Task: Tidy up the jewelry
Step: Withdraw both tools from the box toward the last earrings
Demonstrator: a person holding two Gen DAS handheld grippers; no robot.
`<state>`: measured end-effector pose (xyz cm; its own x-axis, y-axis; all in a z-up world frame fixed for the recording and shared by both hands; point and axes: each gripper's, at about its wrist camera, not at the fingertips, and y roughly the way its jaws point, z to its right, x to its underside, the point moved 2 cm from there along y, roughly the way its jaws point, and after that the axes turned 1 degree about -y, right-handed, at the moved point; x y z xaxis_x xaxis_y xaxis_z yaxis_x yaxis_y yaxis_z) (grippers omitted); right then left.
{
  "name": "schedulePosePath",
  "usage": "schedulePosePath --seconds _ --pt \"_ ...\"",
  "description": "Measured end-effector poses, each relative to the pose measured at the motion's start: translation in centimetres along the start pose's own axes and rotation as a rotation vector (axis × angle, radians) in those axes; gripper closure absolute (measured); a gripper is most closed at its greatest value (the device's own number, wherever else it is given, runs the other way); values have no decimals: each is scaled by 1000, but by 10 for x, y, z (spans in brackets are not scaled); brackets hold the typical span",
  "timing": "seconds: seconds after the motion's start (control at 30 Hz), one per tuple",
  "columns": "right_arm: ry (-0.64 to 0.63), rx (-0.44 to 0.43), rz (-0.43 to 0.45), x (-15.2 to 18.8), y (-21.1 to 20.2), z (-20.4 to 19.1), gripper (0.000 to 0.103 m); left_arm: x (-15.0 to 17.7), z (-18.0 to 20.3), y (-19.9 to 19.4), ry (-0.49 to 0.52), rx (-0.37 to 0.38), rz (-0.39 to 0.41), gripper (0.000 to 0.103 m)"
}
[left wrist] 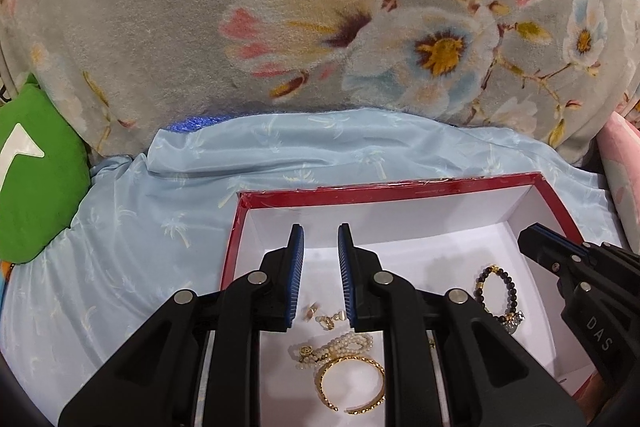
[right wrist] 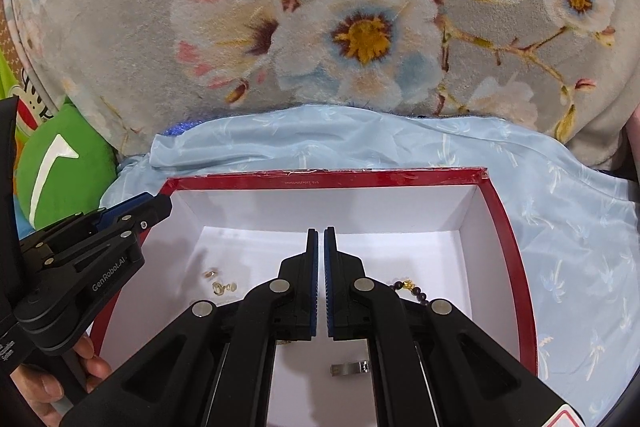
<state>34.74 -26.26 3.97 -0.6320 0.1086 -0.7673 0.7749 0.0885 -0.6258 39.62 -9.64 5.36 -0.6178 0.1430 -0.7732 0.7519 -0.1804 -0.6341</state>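
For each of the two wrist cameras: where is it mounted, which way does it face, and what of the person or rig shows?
Left wrist: sits on the left gripper, looking forward and down into the red-rimmed white cardboard box; its jaws stand apart; the right gripper intrudes at right.
Right wrist: sits on the right gripper, facing the same box; its jaws stand nearly together; the left gripper and bare fingers show at left.
Shared: box, light blue satin cloth, floral grey fleece blanket.

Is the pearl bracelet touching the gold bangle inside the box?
Touching. The left wrist view shows the pearl bracelet lying against the top edge of the gold bangle, with no white box floor visible between them.
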Motion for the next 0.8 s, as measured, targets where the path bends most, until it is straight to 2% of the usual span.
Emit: schedulePosePath --seconds 0.03,0.07,0.2,0.23,0.43,0.5,0.8 --pt "1 4 4 0 0 1 100 1 -1 1 -1 -3 -2 85" --pt "3 3 10 0 -1 1 100 1 -1 1 -4 0 -2 80" --pt "8 1 32 1 -9 3 100 -1 -3 -7 -6 -18 47 42" --pt "6 2 41 1 -13 3 99 -2 -3 -10 -2 -22 61 40" --pt "19 -15 85 4 -38 1 98 -6 -4 -18 -1 -10 73 38" --pt "21 -22 96 6 -47 0 97 -7 -6 -22 -4 19 73 35" --pt "41 -75 138 29 -99 -1 95 6 -13 -71 24 147 100 34"
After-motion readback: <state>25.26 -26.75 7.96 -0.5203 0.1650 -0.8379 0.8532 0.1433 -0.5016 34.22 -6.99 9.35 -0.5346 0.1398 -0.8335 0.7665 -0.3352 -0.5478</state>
